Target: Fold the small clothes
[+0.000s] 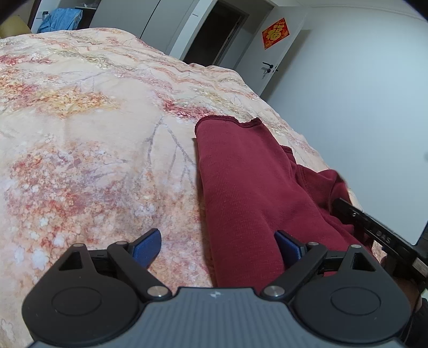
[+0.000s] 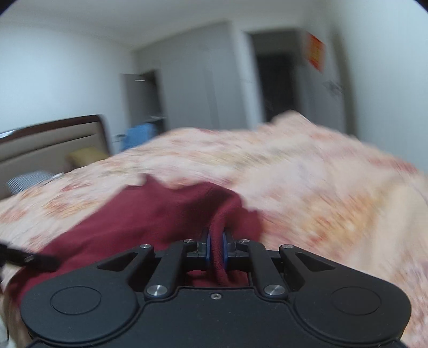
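A dark red knit garment [image 1: 240, 182] lies on the floral bedspread [image 1: 93, 120], stretched away from me toward the far bed edge. My left gripper [image 1: 216, 246] is open, its blue pads [image 1: 147, 247] wide apart; the garment's near end lies between them, against the right pad. My right gripper [image 2: 216, 249] is shut on a bunched fold of the red garment [image 2: 149, 214], which trails off to the left over the bedspread [image 2: 307, 182]. The right wrist view is blurred by motion. The right gripper's black body [image 1: 379, 233] shows at the left wrist view's right edge.
A wooden headboard [image 2: 48, 144], a yellow pillow [image 2: 85, 156] and a striped item [image 2: 29, 180] are at the bed's head. A door with a red decoration [image 1: 275, 33] and a dark doorway [image 1: 211, 34] stand beyond the bed. Blue cloth [image 1: 62, 18] hangs by the wardrobe.
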`<state>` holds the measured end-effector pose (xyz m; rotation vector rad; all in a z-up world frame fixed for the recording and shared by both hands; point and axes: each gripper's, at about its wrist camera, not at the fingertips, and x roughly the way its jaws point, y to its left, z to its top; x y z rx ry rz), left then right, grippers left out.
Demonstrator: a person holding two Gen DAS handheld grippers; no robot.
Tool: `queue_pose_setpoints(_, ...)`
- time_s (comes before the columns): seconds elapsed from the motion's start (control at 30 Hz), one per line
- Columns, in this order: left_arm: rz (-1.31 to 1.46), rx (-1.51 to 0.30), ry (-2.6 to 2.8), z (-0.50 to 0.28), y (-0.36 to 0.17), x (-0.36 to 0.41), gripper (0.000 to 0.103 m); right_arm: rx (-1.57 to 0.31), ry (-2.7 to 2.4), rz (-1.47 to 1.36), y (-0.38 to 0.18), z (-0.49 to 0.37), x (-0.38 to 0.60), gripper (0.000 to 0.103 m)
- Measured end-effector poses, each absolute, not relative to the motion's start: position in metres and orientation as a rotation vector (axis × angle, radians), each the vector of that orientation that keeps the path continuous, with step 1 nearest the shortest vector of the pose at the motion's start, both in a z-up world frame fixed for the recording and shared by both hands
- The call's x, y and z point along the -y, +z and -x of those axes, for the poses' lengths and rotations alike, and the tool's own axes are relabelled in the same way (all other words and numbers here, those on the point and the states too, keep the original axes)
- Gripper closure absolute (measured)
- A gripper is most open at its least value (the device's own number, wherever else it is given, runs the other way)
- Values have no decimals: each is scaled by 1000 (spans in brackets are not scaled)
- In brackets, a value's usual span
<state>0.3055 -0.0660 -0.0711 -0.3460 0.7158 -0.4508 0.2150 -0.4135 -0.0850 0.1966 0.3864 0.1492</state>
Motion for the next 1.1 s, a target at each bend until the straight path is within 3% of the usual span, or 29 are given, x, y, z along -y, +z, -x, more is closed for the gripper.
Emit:
queue_pose_setpoints(0.07, 347, -715, -450, -306, -71, 66, 9, -433, 155, -310, -93, -221, 434, 81)
queue_pose_setpoints(0.13, 348, -715, -450, -306, -71, 66, 9, -445, 177, -410, -99, -222, 450, 58)
queue_pose_setpoints(0.17, 349, -715, -451, -305, -71, 66, 9, -444, 192, -445, -101, -223, 456, 54)
queue_pose_setpoints(0.5, 363, -720, -448, -310, -57, 70, 0, -487, 299, -508, -113, -237, 463, 44)
queue_pose_setpoints(0.87, 234, -812, -432, -334, -50, 101, 0, -460, 265, -427, -115, -233, 449, 46)
queue_pose_setpoints(1.1, 208, -847, -440, -341, -49, 104, 0, -483, 267, -386, -106, -232, 438, 72)
